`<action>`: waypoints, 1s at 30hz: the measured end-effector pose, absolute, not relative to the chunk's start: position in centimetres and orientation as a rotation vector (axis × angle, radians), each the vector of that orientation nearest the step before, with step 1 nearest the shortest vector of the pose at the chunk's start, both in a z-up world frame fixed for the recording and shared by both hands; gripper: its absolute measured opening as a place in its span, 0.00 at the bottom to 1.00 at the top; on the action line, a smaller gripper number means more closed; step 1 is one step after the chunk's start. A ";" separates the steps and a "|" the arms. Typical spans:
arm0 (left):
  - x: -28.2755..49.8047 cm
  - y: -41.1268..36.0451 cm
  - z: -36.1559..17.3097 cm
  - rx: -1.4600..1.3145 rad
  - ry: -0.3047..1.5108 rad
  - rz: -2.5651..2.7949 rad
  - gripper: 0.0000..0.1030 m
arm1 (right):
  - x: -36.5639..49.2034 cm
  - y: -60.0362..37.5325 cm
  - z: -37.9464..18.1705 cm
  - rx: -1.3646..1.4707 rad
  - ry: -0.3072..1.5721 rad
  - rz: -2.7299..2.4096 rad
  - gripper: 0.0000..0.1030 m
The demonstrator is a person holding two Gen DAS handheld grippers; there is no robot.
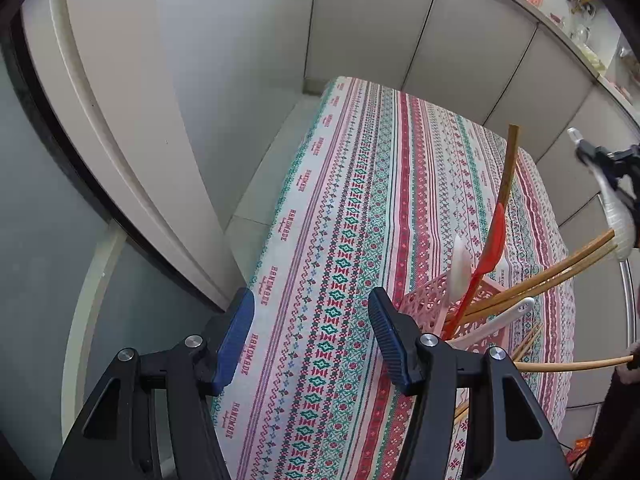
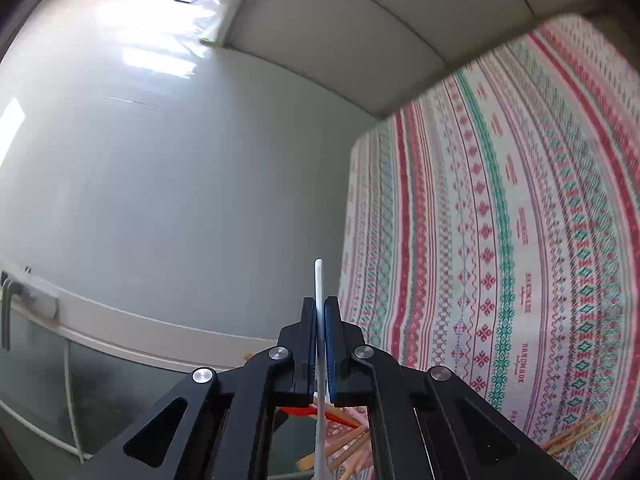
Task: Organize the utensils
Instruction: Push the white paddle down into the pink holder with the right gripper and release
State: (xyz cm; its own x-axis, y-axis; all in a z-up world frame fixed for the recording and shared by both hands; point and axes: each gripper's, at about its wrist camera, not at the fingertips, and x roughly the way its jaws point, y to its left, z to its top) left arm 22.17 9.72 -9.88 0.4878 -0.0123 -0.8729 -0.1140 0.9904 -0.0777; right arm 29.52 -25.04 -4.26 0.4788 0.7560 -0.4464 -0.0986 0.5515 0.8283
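We see the pink perforated basket [image 1: 430, 300] standing on the patterned tablecloth [image 1: 360, 200], and we take it as our landmark. A red spatula [image 1: 490, 244], a white spoon [image 1: 458, 268] and wooden utensils [image 1: 560, 268] lean out of it. Our left gripper [image 1: 312, 336] hovers just beside the basket, jaws spread wide on nothing. Our right gripper [image 2: 319, 320] is clamped on a thin white utensil handle [image 2: 318, 280], raised above the basket.

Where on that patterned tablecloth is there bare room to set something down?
The striped tablecloth lies bare from the far cabinet-side edge down past the open left gripper. It is crowded at the right near corner: the pink lattice basket bristles with a red spatula and bamboo chopsticks.
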 end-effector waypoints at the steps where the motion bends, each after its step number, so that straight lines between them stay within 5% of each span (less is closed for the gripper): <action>1: 22.0 9.7 -9.8 -0.131 1.055 0.060 0.60 | 28.3 -24.8 -2.9 0.819 0.893 0.607 0.04; 10: 20.4 9.6 -8.7 -0.139 1.031 0.022 0.60 | 20.4 -21.1 4.1 0.670 0.610 0.516 0.04; 23: 20.2 10.6 -8.0 -0.035 0.998 0.108 0.60 | 13.1 -8.9 -3.2 0.348 0.144 0.188 0.04; 30: 20.8 11.0 -8.5 -0.003 1.027 0.103 0.60 | 13.0 -5.8 -6.9 0.218 0.081 0.073 0.04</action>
